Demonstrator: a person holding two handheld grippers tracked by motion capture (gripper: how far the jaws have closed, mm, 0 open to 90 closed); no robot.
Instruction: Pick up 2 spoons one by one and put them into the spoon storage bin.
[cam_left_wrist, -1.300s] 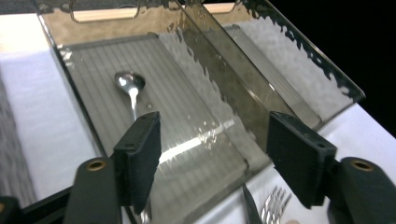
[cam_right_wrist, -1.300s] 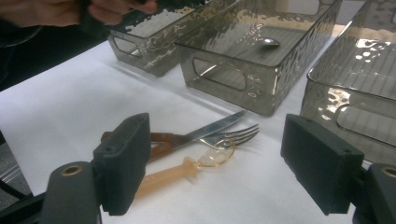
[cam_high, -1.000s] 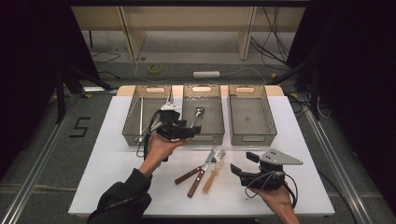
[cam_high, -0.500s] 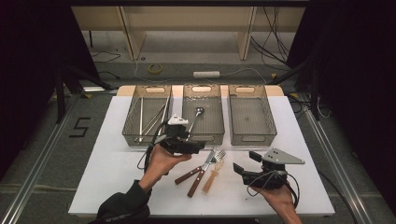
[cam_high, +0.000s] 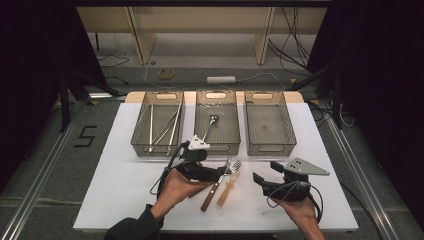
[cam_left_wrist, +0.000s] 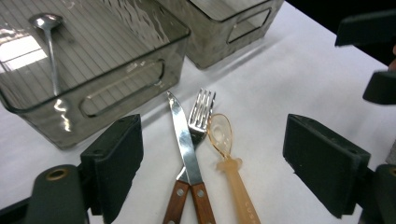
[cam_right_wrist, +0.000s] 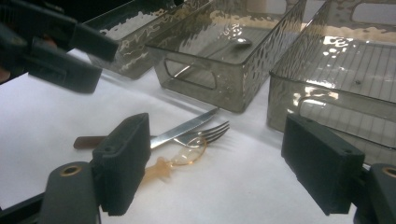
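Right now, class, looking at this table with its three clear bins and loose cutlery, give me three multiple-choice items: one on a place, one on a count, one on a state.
1. Where does the small metal spoon lie?
A. middle clear plastic bin
B. right bin
C. on the white table

2. How many pieces of cutlery lie on the table in front of the bins?
A. one
B. three
C. five

3. How do the left gripper's jaws stand?
A. shut on the fork
B. shut, empty
C. open, empty

Key: 1 A, it lies inside the middle bin; 2 B, wooden-handled knife, metal fork, translucent amber plastic spoon; 3 C, its black pads stand wide apart above the cutlery.
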